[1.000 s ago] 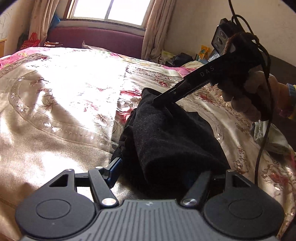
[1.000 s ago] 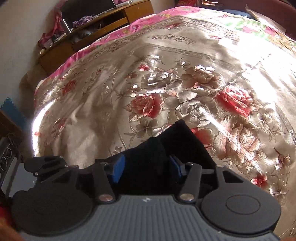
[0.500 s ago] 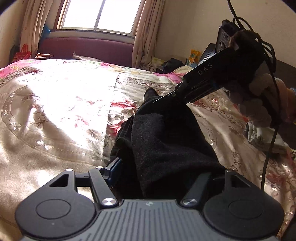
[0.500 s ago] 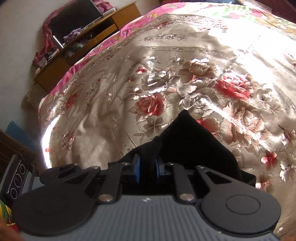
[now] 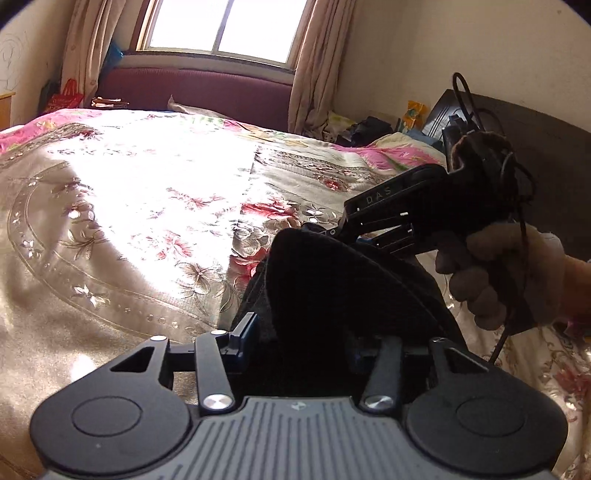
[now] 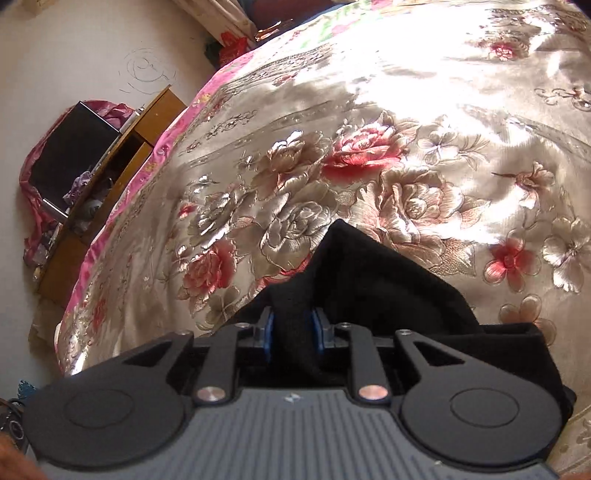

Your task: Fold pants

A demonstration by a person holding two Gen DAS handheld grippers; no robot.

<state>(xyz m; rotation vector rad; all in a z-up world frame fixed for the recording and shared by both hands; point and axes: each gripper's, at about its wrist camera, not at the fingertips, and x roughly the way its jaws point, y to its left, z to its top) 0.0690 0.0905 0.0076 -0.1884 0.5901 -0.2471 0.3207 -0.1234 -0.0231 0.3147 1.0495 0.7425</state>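
Note:
The black pants [image 5: 343, 291] are bunched and lifted off the floral bedspread [image 5: 122, 206] between my two grippers. My left gripper [image 5: 303, 339] has its jaws wide apart with the dark cloth filling the gap; only its left finger [image 5: 243, 328] shows. In the left wrist view my right gripper [image 5: 332, 230] comes in from the right, held by a gloved hand, and pinches the far end of the pants. In the right wrist view my right gripper [image 6: 291, 328] is shut on a fold of the pants [image 6: 373, 273], blue pads pressed on both sides.
The bed fills both views. A window with curtains [image 5: 221, 29] and a purple headboard [image 5: 192, 88] are at the back. Clutter and a dark cabinet [image 5: 517, 122] stand on the right. A wooden shelf unit [image 6: 103, 184] stands beside the bed's left edge.
My right gripper closed on the pants fold and lifted it. The pants rose and bunched more between the grippers; the right gripper now sits lower and further right in the left wrist view.

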